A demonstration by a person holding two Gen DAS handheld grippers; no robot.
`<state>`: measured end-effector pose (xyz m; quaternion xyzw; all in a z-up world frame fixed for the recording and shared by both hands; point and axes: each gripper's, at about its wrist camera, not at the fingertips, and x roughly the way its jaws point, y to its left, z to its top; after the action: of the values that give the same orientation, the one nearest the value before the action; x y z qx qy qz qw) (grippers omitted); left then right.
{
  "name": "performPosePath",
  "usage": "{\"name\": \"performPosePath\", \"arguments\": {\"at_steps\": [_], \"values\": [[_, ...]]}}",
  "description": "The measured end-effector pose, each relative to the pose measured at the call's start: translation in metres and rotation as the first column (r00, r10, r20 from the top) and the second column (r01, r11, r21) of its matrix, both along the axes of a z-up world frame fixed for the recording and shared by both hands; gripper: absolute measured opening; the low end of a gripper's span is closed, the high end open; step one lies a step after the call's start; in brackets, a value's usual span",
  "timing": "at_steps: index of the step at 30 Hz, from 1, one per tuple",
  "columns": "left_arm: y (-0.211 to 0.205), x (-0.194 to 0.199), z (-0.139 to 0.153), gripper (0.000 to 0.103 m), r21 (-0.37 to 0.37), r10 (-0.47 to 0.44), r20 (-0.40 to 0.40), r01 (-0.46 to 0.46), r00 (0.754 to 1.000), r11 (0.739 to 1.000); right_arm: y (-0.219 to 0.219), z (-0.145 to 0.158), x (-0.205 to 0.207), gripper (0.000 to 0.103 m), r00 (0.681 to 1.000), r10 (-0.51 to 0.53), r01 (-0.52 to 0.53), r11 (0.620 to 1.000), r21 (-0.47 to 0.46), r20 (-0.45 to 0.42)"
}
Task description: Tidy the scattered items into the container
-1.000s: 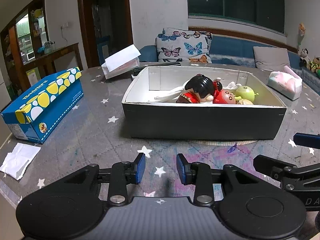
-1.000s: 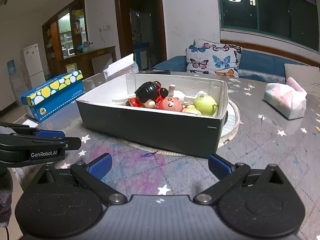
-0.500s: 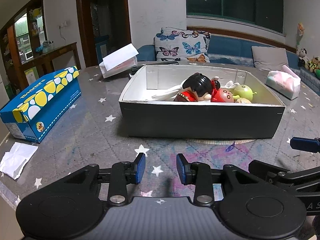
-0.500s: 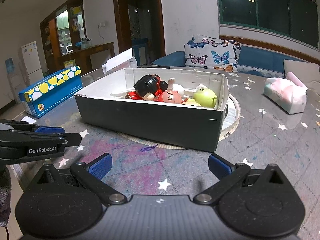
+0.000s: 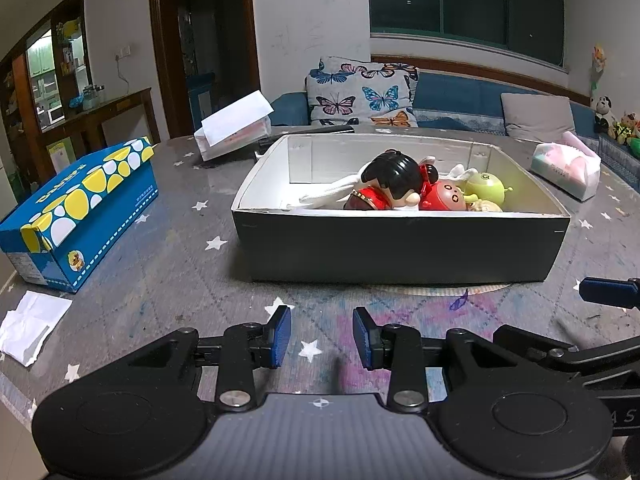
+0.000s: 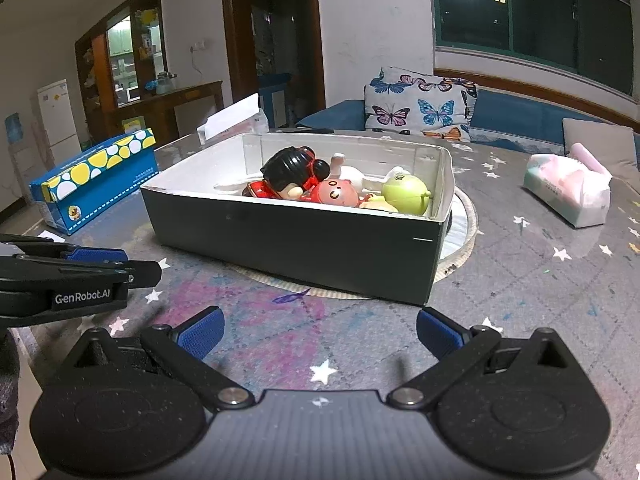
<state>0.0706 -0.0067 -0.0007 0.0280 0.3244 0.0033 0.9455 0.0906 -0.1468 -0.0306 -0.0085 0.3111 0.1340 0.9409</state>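
Note:
A dark open box [image 5: 400,248] [image 6: 296,248] with a white inside stands on the star-patterned table. In it lie a black-haired doll in red [image 5: 390,184] [image 6: 290,172], a red round-faced toy [image 5: 444,198] [image 6: 334,194], a green round toy [image 5: 486,188] [image 6: 404,194] and a white toy [image 6: 360,174]. My left gripper [image 5: 322,336] is open by a narrow gap and empty, low over the table in front of the box. My right gripper [image 6: 320,332] is wide open and empty, also in front of the box.
A blue and yellow tissue box [image 5: 80,208] [image 6: 96,176] stands at the left. A crumpled white paper [image 5: 30,320] lies near the left edge. A pink tissue pack [image 5: 566,170] [image 6: 568,188] lies at the right. A white open box [image 5: 234,132] stands behind. A round mat [image 6: 460,232] lies under the box.
Both grippers have drawn back slightly from the box and sit a little lower. Their openings have not changed.

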Motion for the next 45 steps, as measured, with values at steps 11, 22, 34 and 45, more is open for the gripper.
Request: {"name": "performPosePath", "arguments": {"at_steps": [11, 22, 34, 45], "values": [[0.001, 0.011, -0.002, 0.037, -0.009, -0.001, -0.007, 0.000, 1.000, 1.000, -0.001, -0.004, 0.008, 0.103, 0.999, -0.035, 0.035, 0.999, -0.027, -0.021], [-0.001, 0.023, -0.003, 0.037, -0.018, -0.016, -0.007, 0.016, 1.000, 1.000, -0.003, -0.007, 0.019, 0.103, 0.998, -0.056, 0.055, 0.998, -0.033, -0.040], [-0.006, 0.037, -0.005, 0.037, -0.016, -0.028, -0.022, 0.028, 0.999, 0.999, -0.003, -0.008, 0.028, 0.103, 0.997, -0.072, 0.070, 0.996, -0.050, -0.038], [-0.010, 0.047, -0.007, 0.037, -0.018, -0.040, -0.042, 0.039, 0.998, 0.999, -0.007, -0.011, 0.037, 0.103, 0.994, -0.097, 0.094, 0.994, -0.052, -0.051]]}}
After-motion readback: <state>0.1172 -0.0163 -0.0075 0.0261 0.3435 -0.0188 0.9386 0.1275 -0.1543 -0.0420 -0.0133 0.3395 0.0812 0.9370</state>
